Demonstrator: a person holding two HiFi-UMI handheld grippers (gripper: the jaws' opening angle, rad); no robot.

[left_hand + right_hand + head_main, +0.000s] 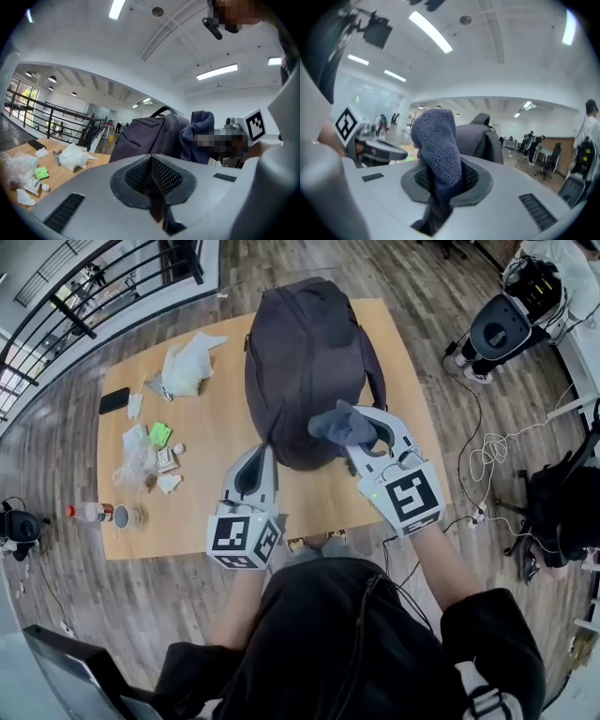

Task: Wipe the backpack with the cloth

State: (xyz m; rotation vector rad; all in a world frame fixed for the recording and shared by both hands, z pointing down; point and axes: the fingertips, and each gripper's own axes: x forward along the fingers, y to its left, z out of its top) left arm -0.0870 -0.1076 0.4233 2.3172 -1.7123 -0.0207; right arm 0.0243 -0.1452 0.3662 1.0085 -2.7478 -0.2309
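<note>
Now: right gripper (pixel 362 435) pinches blue-grey knitted cloth (pixel 339 421), likely poised to wipe, beside dark grey fabric backpack (pixel 305 352), frame centre; left gripper (pixel 264 456) closed, empty, perhaps bracing it.

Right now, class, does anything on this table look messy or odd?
The table is littered at the head view's left: crumpled white paper, a clear plastic bag, a green packet and torn wrapper scraps lie scattered.

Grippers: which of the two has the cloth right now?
The right gripper: the blue-grey cloth is clamped between its jaws, near the backpack. The left gripper is shut with no cloth in it.
</note>
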